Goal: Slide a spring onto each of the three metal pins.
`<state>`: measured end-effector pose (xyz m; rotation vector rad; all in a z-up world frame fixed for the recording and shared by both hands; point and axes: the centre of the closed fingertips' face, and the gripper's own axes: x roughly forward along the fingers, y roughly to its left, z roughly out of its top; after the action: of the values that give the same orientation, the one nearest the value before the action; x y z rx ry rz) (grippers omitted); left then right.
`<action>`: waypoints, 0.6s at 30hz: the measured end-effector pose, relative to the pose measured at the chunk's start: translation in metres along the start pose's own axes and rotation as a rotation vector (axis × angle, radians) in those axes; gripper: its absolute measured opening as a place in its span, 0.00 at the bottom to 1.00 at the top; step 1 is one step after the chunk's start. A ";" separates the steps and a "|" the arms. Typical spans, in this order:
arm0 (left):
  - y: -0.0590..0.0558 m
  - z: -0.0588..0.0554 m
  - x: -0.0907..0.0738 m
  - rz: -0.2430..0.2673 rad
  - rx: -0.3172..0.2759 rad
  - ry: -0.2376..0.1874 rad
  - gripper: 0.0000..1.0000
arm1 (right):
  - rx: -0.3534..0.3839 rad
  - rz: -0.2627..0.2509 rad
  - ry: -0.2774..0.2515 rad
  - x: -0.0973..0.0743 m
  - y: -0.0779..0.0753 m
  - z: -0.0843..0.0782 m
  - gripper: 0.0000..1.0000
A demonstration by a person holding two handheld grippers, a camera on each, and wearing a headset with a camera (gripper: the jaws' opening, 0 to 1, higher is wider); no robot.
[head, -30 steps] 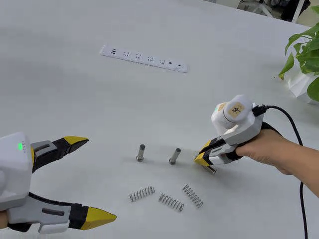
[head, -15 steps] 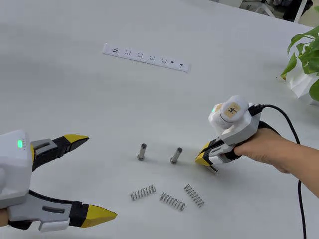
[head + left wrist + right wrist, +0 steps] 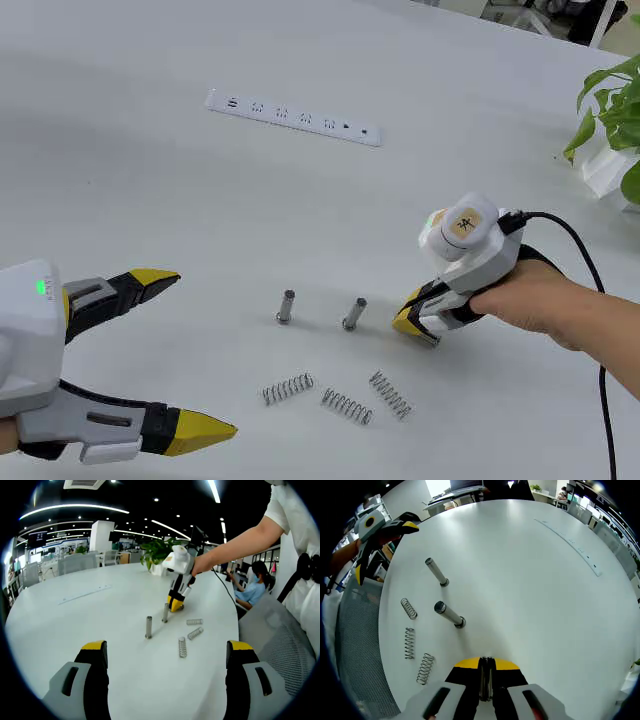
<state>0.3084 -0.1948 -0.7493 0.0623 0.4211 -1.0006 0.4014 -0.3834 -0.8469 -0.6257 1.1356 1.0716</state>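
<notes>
Two metal pins stand upright on the white table, one [image 3: 286, 306] to the left of the other [image 3: 352, 313]. A third pin [image 3: 428, 338] sits low over the table at the right, and my right gripper [image 3: 413, 322] is shut on it; in the right gripper view the pin [image 3: 485, 676] sits between the closed jaws. Three springs [image 3: 287, 388] [image 3: 346, 405] [image 3: 390, 393] lie flat in front of the pins. My left gripper [image 3: 185, 355] hangs open at the lower left, nothing in it, well left of the springs. The left gripper view has the pins [image 3: 148, 627] [image 3: 165, 613] and the springs [image 3: 182, 647] ahead.
A white power strip [image 3: 295, 117] lies at the back of the table. A potted plant [image 3: 610, 100] stands at the right edge. A black cable [image 3: 590, 270] trails from the right gripper. Chairs and people are beyond the table in the left gripper view.
</notes>
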 end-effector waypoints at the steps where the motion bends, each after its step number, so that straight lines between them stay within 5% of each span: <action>1: 0.000 0.000 0.000 0.000 0.000 0.000 0.98 | 0.000 0.000 0.000 0.000 0.000 0.000 0.04; 18: -0.001 0.001 0.001 -0.007 0.002 0.001 0.98 | 0.003 -0.017 -0.045 -0.014 0.002 0.001 0.04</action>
<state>0.3084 -0.1960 -0.7489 0.0631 0.4211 -1.0084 0.3994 -0.3870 -0.8336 -0.6051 1.0905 1.0644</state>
